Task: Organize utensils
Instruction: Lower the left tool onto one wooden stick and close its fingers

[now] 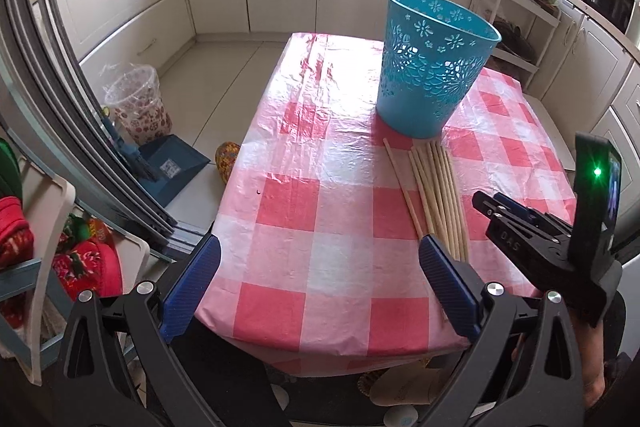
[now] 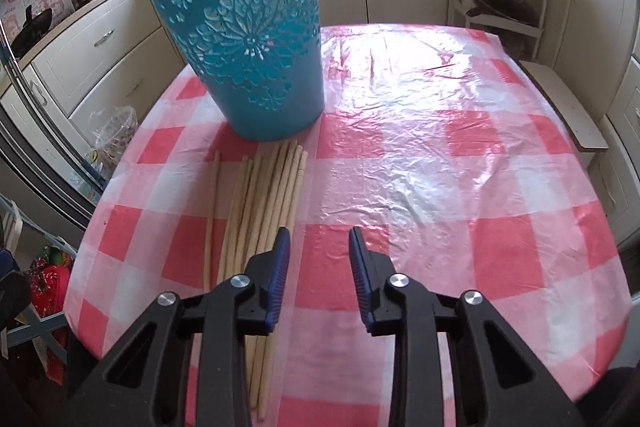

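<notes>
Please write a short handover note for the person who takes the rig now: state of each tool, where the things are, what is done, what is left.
Left tool: jaws wide open, empty, above the near table edge.
Right tool: jaws partly closed, a gap remains, nothing between them; it is just right of the sticks.
Wooden chopsticks: lying in a loose bundle on the checked tablecloth, one slightly apart on the left.
Blue basket: upright behind the bundle; whether it touches them is unclear.
Done: nothing visible.
Left: probably move all the sticks into the basket.

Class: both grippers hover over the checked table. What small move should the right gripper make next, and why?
Probably slide the right gripper left over the chopsticks: its jaws stand empty beside the bundle, which lies loose in front of the upright blue basket.
</notes>
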The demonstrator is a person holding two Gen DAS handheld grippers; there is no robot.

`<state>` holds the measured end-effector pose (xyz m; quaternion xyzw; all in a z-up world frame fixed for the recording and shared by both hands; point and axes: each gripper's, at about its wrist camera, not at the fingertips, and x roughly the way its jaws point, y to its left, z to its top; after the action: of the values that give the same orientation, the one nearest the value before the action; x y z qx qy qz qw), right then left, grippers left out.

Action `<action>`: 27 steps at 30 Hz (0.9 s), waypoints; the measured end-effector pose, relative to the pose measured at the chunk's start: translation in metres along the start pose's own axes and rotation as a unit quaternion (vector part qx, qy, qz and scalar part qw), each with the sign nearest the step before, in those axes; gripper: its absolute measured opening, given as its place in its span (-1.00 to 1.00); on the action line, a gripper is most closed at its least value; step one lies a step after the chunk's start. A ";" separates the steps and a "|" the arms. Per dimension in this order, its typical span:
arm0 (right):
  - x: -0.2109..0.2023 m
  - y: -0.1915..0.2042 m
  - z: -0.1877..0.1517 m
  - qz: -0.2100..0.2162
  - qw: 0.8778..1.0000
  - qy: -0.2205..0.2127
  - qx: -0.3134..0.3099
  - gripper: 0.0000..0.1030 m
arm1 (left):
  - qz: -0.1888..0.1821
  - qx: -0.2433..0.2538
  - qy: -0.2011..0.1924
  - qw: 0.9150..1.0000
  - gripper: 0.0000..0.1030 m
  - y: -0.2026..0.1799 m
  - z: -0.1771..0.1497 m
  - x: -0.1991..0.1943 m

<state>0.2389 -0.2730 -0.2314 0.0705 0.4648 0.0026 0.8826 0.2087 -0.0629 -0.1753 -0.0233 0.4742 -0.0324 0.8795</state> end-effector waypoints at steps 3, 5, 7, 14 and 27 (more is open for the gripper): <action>0.011 -0.002 0.010 -0.001 1.000 -0.004 -0.007 -0.50 | 0.008 -0.001 0.013 1.000 0.85 0.002 0.005 0.019; 0.013 -0.002 0.017 -0.006 1.000 -0.006 -0.016 -0.50 | 0.012 -0.001 0.020 1.000 0.85 0.004 0.008 0.028; 0.014 -0.005 0.025 -0.018 0.999 -0.008 -0.028 -0.50 | 0.013 -0.003 0.025 1.000 0.85 0.004 0.011 0.036; 0.017 -0.007 0.031 -0.016 0.999 0.000 -0.045 -0.51 | 0.012 -0.004 0.033 0.999 0.85 -0.004 0.022 0.054; 0.041 0.000 0.032 0.009 0.997 0.017 -0.071 -0.65 | 0.005 -0.009 0.060 0.998 0.85 -0.034 0.041 0.103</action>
<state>0.2882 -0.2738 -0.2469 0.0121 0.4773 0.0447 0.8775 0.2985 -0.1042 -0.2357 -0.0272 0.5262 -0.0248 0.8496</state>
